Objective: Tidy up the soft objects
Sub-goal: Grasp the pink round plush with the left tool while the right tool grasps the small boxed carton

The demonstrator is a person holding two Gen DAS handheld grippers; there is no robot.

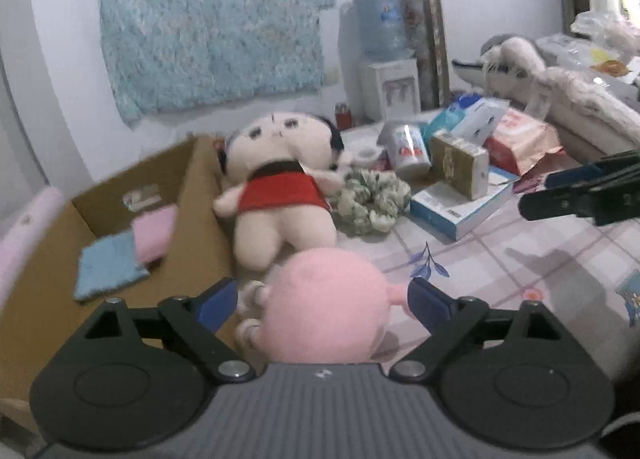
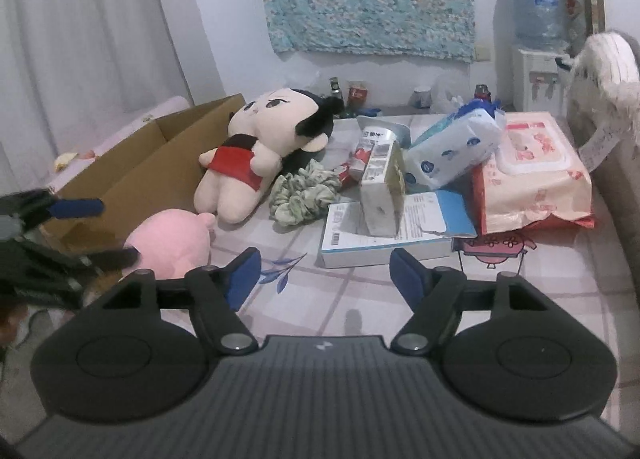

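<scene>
Bare tablecloth [image 2: 360,299] ahead — flat box [image 2: 384,227] and wipes pack [image 2: 532,179] crowd beyond.

A round pink plush [image 1: 326,305] sits between the left gripper's fingers [image 1: 218,301]. Beyond the fingertips lies a red-dressed doll [image 1: 276,187], with a green scrunchie [image 1: 372,201] touching its right side.

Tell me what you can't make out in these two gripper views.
- Pink plush: left view, the gripper body covers its near end; whether the fingers touch it is unclear.
- Box: left view, its label is blurred; right view, its wall hides the inside.
- Left gripper: right view, cut off by the edge and blurred.
- Pack text: too small in both.
</scene>
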